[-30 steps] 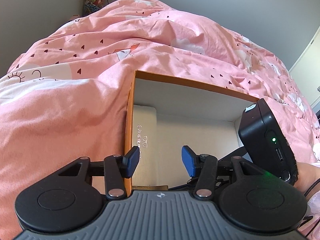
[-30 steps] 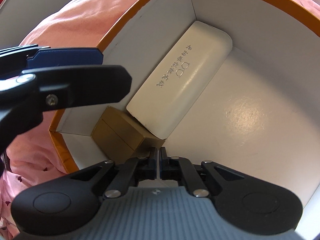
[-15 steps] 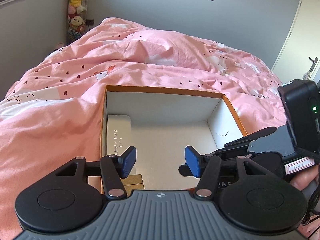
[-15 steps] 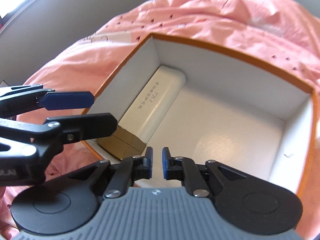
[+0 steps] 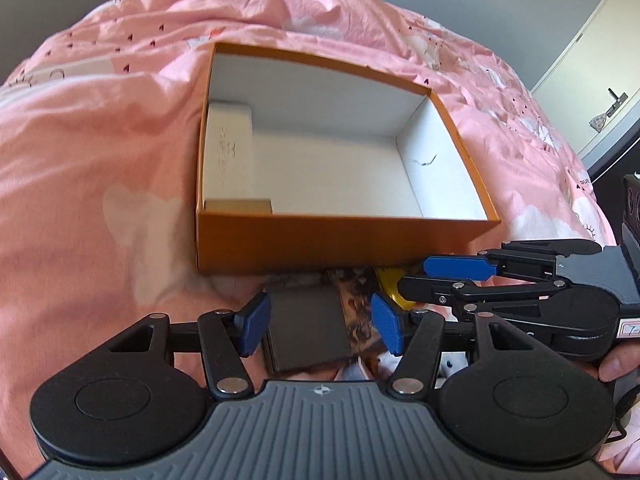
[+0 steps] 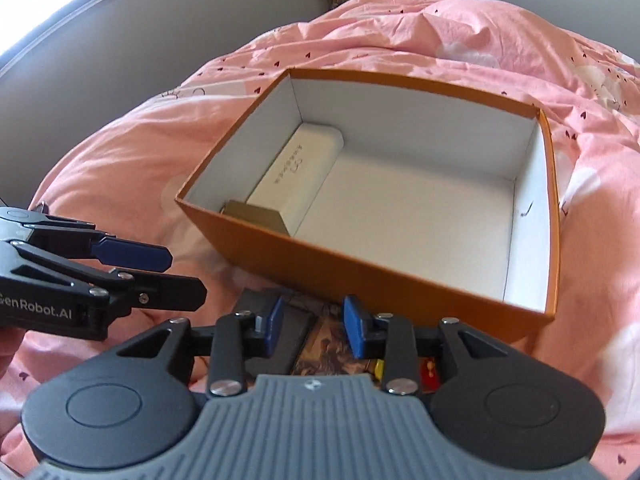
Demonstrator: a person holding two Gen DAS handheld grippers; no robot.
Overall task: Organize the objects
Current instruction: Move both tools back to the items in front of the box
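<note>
My right claw (image 6: 314, 330) is opening, empty; left claw (image 5: 322, 326) apart, empty. Orange box (image 6: 360, 276) holds white case (image 6: 296, 180), gold block (image 6: 256, 216). Door (image 5: 592, 72) only in left view, upper right.

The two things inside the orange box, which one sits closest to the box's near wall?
The small gold box, tucked in the near left corner; the long white case lies behind it along the left wall.

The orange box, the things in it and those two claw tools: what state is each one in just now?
Orange box: lidless, on the pink bedding.
White case: shut, lying along the box's left wall.
Small gold box: in the box's near left corner, at the case's end.
Left gripper: open, empty, above a dark flat item.
Right gripper: jaws opening, nothing between them.
</note>
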